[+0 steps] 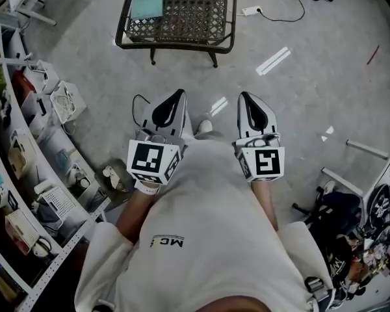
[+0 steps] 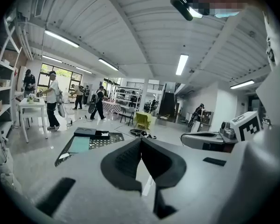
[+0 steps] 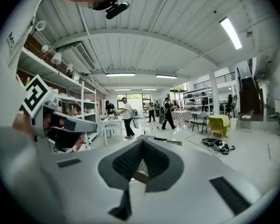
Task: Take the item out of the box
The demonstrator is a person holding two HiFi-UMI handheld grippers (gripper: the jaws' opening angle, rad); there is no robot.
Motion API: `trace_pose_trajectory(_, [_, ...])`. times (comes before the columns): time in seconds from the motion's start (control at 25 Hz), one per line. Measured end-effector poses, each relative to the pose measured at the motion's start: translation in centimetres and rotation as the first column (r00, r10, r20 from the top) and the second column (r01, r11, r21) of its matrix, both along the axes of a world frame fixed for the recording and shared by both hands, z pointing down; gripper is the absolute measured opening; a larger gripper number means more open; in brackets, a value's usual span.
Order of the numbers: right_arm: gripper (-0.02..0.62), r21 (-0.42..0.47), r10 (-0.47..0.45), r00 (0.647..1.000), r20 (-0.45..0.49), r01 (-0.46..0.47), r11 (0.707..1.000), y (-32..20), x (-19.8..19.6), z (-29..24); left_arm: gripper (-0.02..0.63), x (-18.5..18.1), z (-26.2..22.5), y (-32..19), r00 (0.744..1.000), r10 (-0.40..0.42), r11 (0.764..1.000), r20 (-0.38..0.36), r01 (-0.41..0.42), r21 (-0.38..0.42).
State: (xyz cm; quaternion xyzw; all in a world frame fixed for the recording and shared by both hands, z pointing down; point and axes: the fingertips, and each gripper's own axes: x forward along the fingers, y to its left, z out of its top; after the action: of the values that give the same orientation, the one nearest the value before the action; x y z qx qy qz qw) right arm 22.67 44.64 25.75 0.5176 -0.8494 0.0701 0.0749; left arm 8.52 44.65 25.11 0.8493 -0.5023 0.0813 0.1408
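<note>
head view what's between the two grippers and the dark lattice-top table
Bare grey floor with light streaks, in the head view, between left gripper, right gripper and dark lattice-top table.

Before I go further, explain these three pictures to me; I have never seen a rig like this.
No robot: a person in a white shirt holds a tool in each hand. The head view looks down from their head; the other two look along each tool's jaws. The left gripper and right gripper are shut, holding nothing. Ahead stands a low mesh table with a teal flat thing on it; the left gripper view shows a dark box there too.
</note>
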Motion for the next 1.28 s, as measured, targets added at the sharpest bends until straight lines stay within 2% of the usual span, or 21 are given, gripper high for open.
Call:
trace_pose_trajectory(0.24, [0.015, -0.022, 0.0, 1.0, 0.01, 0.0, 1.0, -4.5, -0.4, 1.0, 0.025, 0.0, 1.5, -4.0, 1.0, 0.001, 0.999, -0.011, -0.001, -0.035])
trace_pose_trajectory(0.64, [0.015, -0.04, 0.039, 0.999, -0.03, -0.04, 0.998, -20.8, -1.4, 1.0, 0.025, -0.1, 2.8, -21.6, 0.996, 0.066, 0.995, -0.06, -0.07, -0.064])
trace_pose_trajectory(0.92, [0.015, -0.077, 0.148, 0.988, -0.031, -0.15, 0.986, -33.7, -3.2, 0.6, 0.025, -2.8, 2.6, -33.6, 0.988, 0.126, 0.986, -0.09, -0.135, -0.1])
trace_pose_trajectory(1.12, [0.015, -0.072, 0.154, 0.987, -0.053, -0.157, 0.985, -39.7, -5.0, -0.2, 0.025, -3.9, 3.1, -39.2, 0.983, 0.144, 0.981, -0.116, -0.157, -0.113])
trace_pose_trajectory(1.28, [0.015, -0.076, 0.148, 0.988, -0.04, -0.151, 0.986, -42.6, -5.5, -0.1, 0.025, -3.8, 3.2, -41.8, 0.982, 0.155, 0.978, -0.108, -0.168, -0.126])
